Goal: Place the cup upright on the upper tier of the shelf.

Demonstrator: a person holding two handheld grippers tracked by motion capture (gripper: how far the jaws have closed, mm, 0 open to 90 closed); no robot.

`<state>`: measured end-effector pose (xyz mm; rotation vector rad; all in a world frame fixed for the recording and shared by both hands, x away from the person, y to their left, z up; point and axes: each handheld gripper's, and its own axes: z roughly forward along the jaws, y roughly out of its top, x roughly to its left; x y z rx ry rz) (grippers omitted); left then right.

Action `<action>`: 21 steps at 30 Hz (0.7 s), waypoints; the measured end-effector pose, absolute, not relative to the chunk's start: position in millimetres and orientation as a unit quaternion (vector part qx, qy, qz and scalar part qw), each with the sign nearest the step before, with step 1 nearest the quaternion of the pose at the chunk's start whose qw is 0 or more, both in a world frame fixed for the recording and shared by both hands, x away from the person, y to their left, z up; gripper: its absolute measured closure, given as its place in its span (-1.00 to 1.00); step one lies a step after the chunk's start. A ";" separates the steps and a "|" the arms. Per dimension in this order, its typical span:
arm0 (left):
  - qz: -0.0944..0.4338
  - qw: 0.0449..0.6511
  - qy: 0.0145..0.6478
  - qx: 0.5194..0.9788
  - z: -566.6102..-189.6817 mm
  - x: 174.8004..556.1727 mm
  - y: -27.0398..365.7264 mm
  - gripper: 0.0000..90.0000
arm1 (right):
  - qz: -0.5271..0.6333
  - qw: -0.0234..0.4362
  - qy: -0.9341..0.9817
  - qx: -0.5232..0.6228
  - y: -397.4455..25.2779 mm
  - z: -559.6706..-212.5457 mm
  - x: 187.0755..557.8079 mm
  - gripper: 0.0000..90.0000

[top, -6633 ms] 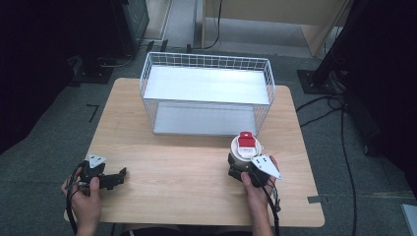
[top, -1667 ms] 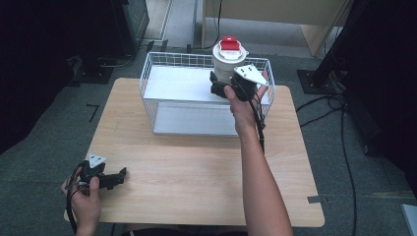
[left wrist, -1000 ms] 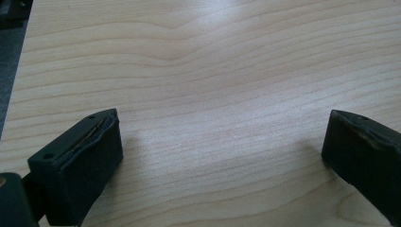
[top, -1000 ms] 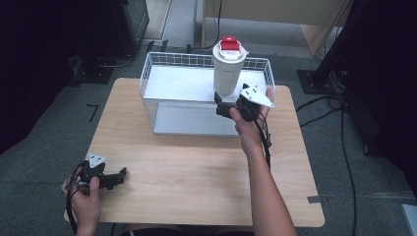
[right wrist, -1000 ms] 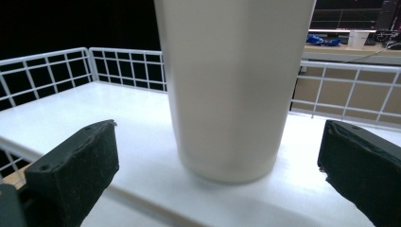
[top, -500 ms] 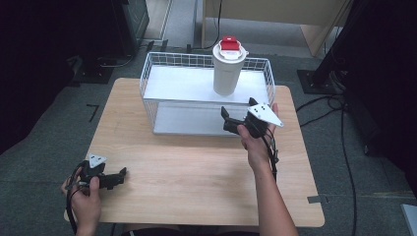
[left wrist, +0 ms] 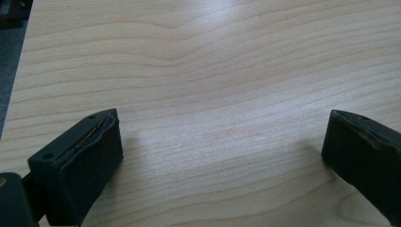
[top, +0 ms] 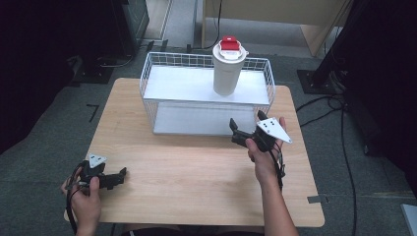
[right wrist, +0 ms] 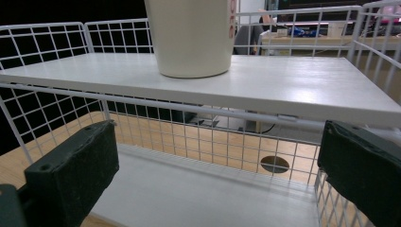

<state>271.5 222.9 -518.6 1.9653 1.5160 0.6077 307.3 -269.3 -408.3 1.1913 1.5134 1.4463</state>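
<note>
Right gripper [top: 244, 129] has let go of the cream cup [top: 227, 69] and backed off toward the table's near side, jaws spread wide and empty; the cup now stands upright on the wire rack's [top: 268, 78] top shelf. Placement looks done. Left gripper [top: 117, 178] idle on the table [top: 196, 172], jaws apart, holding nothing

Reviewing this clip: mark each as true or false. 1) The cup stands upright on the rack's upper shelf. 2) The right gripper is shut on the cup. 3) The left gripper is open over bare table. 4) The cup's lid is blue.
1) True: the white cup stands upright on the upper shelf of the wire rack.
2) False: the right gripper is open, apart from the cup, in front of the rack.
3) True: the left gripper is open over the wooden table.
4) False: the lid is white with a red tab.
</note>
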 end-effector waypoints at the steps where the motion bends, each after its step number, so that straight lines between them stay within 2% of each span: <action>1: 0.228 0.289 0.568 0.736 -518.6 271.5 222.9 -1.00 | 0.561 0.358 0.587 0.462 -269.3 -408.3 307.3 -1.00; 21: 0.228 0.289 0.568 0.736 -518.5 271.4 222.9 -1.00 | 0.531 0.366 0.584 0.493 -305.8 -448.5 259.7 -1.00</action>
